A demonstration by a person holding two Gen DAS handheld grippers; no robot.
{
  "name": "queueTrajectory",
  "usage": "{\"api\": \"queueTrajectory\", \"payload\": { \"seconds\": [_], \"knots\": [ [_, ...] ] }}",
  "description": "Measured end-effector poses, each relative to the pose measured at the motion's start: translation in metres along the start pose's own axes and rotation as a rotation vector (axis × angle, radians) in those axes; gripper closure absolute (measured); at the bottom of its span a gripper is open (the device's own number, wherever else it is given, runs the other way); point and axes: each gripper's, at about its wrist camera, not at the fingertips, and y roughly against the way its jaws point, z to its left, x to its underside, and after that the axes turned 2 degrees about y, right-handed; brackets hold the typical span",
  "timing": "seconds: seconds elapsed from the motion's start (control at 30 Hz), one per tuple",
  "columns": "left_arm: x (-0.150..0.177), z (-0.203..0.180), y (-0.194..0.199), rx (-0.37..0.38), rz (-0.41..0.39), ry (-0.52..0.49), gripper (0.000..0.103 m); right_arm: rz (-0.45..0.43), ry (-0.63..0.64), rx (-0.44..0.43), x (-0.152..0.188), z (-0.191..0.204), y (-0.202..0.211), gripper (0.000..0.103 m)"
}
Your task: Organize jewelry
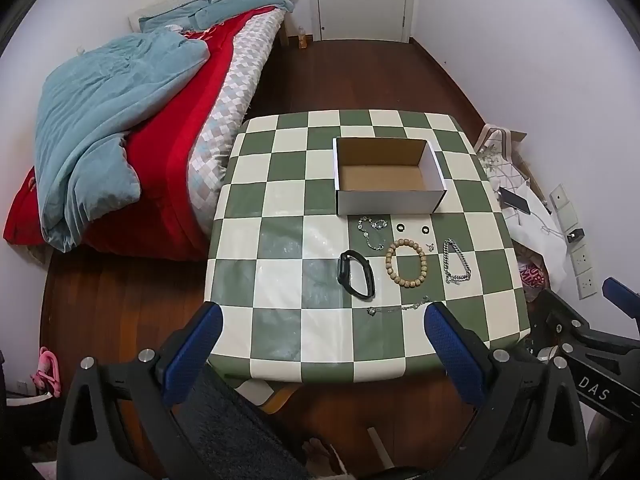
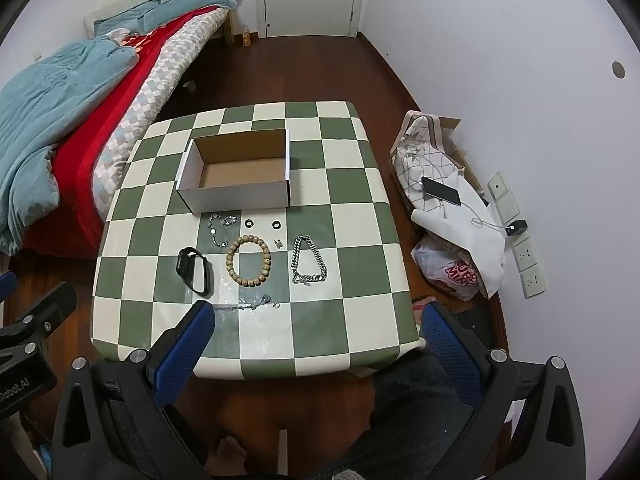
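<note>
The box [image 1: 390,178] is seen standing open-topped toward the far side of the table [image 1: 280,240], its long axis running left to right; nothing is being held in it, and only its bare brown floor is showing.

The jewelry is being kept outside it, spread on the cloth just nearside of the box. A beaded chain [image 1: 373,232] is lying nearest the box's front wall, with two small dark rings [image 1: 400,227] [image 1: 424,230] beside it to the right. In the next row, a black band [image 1: 356,274] is lying on its side, long axis slanting near-right to far-left; a wooden bead bracelet [image 1: 406,258] is lying flat as an oval, long axis pointing toward the box; a small earring [image 1: 431,246] is sitting just beside it; a silver link chain [image 1: 456,262] is lying in a rough triangle, apex toward the box. A thin chain [image 1: 400,307] is stretched left to right, nearest the table's near edge.

The left gripper [image 1: 322,354] is being held released, fingers spread wide, over the near edge. The right gripper [image 2: 318,354] is likewise being held spread and grasping nothing.

A bed [image 1: 120,140] is standing left of the table.
</note>
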Motion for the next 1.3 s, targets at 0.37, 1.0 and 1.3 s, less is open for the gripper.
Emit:
{"api": "queueTrajectory", "payload": {
  "seconds": [0.37, 1.0, 1.3],
  "knots": [
    [0.002, -0.002, 0.003, 0.000, -0.004, -0.001, 0.000, -0.005, 0.000, -0.005, 0.001, 0.001, 0.003, 0.000],
    [0.005, -0.001, 0.004, 0.005, -0.009, 0.000, 0.000, -0.010, 0.004, -0.008, 0.000, 0.002, 0.009, 0.000],
    [0.004, -0.001, 0.005, 0.006, -0.010, 0.000, 0.000, -0.011, 0.004, -0.005, 0.000, 0.002, 0.009, 0.000]
  ]
}}
